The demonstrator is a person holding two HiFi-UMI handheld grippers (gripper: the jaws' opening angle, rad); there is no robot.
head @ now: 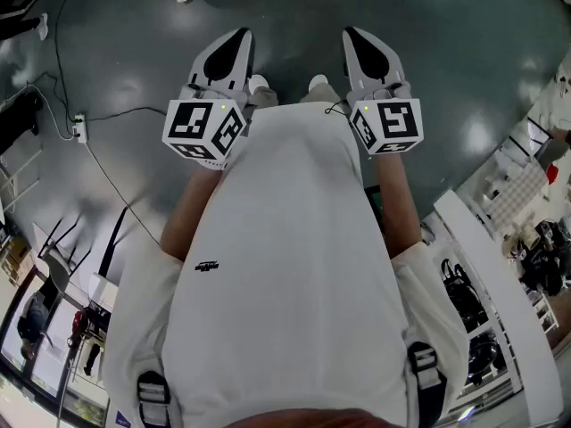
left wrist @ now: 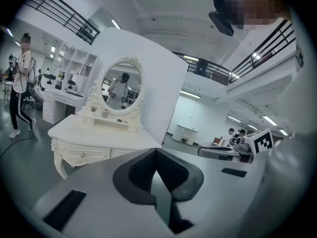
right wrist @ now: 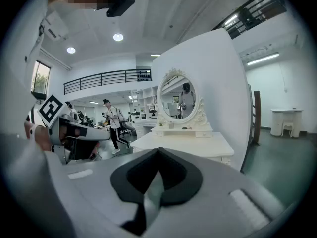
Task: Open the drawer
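Standing well back from the white dressing table (left wrist: 106,135), with the left gripper (head: 234,41) and the right gripper (head: 359,41) held out side by side at twelve o'clock over bare grey floor (head: 125,52). Both pairs of jaws pressed together tip to tip, with nothing between them. Shows no drawer in the head view.

From the left gripper view: table off at ten o'clock from the closed tips, under an oval mirror (left wrist: 122,87), with the drawer (left wrist: 96,153) in its front apron, looking shut, a small knob (left wrist: 83,155) at its middle, long axis running roughly nine to three.

From the right gripper view: same table at twelve to one o'clock, nearly dead ahead, drawer fronts mostly hidden behind the gripper's own body.

Judging by that: right gripper better lined up, neither plainly nearer, both well apart from the knob. Likely next: close the gap, part one pair of jaws, take the knob, pull straight back toward six o'clock.
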